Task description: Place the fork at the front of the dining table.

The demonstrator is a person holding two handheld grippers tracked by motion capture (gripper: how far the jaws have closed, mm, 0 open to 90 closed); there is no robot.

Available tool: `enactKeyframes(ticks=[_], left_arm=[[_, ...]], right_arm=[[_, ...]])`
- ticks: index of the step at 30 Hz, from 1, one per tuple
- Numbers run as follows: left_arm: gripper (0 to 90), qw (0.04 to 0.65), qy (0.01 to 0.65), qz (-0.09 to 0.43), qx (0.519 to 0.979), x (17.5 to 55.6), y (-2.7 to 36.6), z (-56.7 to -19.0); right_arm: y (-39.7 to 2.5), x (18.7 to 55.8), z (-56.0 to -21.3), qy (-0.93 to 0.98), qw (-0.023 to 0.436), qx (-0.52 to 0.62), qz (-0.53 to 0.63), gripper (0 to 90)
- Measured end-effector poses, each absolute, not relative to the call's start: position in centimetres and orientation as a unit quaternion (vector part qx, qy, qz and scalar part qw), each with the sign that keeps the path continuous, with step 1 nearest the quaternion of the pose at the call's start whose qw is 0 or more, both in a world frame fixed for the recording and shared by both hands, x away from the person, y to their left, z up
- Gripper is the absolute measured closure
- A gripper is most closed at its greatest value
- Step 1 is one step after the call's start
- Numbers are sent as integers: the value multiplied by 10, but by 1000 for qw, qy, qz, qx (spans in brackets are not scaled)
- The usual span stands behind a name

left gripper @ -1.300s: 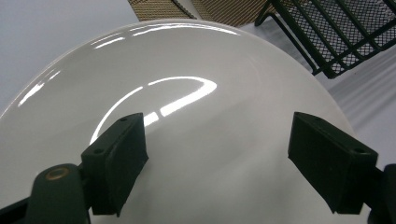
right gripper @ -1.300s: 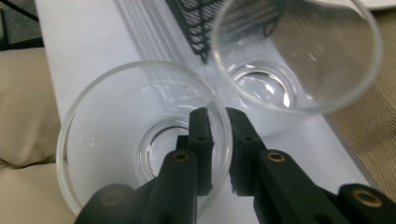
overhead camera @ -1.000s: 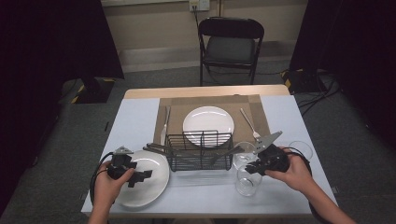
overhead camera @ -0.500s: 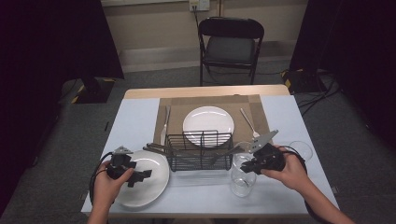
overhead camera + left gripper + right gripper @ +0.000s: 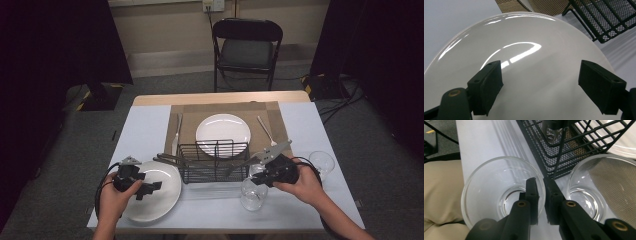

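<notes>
Now your right gripper point(image 5: 541, 185) has slid in from the table's right side and pinches the near rim of the front glass point(image 5: 253, 194), one jaw inside, one outside, while your left gripper point(image 5: 150, 187) hasn't budged, jaws spread wide over the near plate point(image 5: 165, 200) and touching nothing. That glass stands at the front of the table, just off the wire rack's point(image 5: 215, 161) right front corner, with a second glass point(image 5: 596, 190) crowding its other side and bare white table point(image 5: 295, 215) toward you.
</notes>
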State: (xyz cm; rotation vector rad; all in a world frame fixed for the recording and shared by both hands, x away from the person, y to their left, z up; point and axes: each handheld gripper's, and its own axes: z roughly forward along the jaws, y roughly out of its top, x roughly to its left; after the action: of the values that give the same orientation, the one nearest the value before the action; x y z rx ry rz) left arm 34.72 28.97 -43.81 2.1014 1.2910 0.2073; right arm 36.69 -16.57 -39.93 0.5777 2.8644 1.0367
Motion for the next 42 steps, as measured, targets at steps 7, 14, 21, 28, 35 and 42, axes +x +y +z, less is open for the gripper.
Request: enactKeyframes(ticks=[7, 14, 21, 28, 35, 42], left_arm=[[190, 330, 494, 78, 801, 347, 289, -438], [190, 327, 492, 78, 803, 348, 289, -439], [191, 327, 496, 75, 801, 347, 288, -440], [190, 326, 496, 76, 801, 348, 289, -442], [191, 327, 497, 74, 800, 348, 289, -441], [190, 327, 499, 73, 799, 348, 290, -442]], right_arm=[[-173, 366, -393, 924, 13, 189, 332, 700], [-184, 361, -385, 921, 6, 194, 339, 488], [-200, 362, -373, 911, 33, 216, 348, 293], [-217, 370, -360, 894, 54, 251, 368, 193], [-226, 386, -353, 883, 74, 279, 371, 164], [-237, 406, -355, 868, 87, 317, 373, 155]])
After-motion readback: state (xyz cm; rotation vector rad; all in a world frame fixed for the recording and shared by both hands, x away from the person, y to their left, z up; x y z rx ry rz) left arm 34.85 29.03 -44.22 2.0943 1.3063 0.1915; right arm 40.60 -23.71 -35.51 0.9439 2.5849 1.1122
